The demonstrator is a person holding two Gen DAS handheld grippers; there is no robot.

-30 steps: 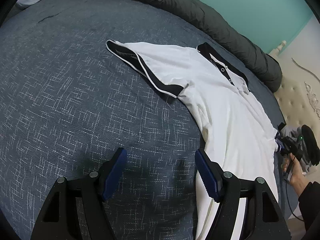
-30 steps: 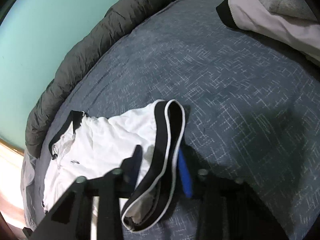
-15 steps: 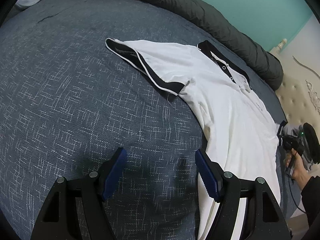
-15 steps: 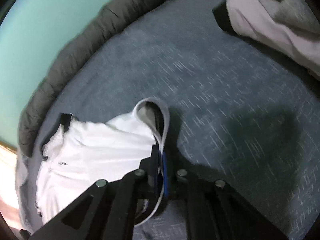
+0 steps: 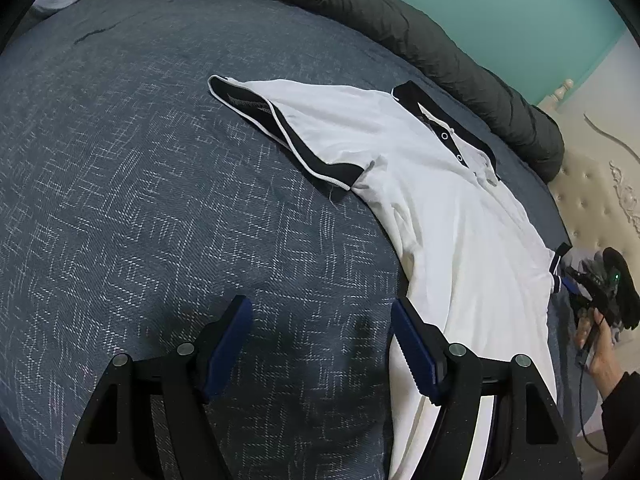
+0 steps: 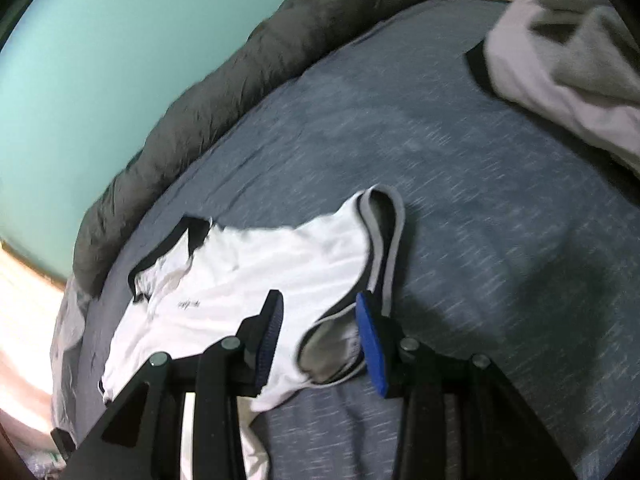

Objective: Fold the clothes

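Note:
A white polo shirt [image 5: 440,208] with black collar and black sleeve trim lies front up on the blue-grey bed cover [image 5: 160,200]. My left gripper [image 5: 320,336] hangs open over the bare cover, its right finger at the shirt's lower side edge, nothing between its pads. In the right wrist view the same shirt [image 6: 248,264] has one sleeve [image 6: 376,240] lying loose and rumpled. My right gripper [image 6: 320,328] is opening just above that sleeve. The black-trimmed cuff sits between the jaws, and the pads do not press on it. The left wrist view shows the right gripper [image 5: 576,280] at the shirt's far side.
A rolled dark grey duvet [image 5: 400,28] runs along the far edge of the bed under a teal wall. A cream tufted headboard [image 5: 592,184] stands at the right. A heap of pale and grey clothes [image 6: 560,60] lies at the far right in the right wrist view.
Half a second ago my right gripper was shut on the sleeve cuff; now its jaws have parted, it has risen slightly, and the sleeve has dropped loose. The left gripper has not moved.

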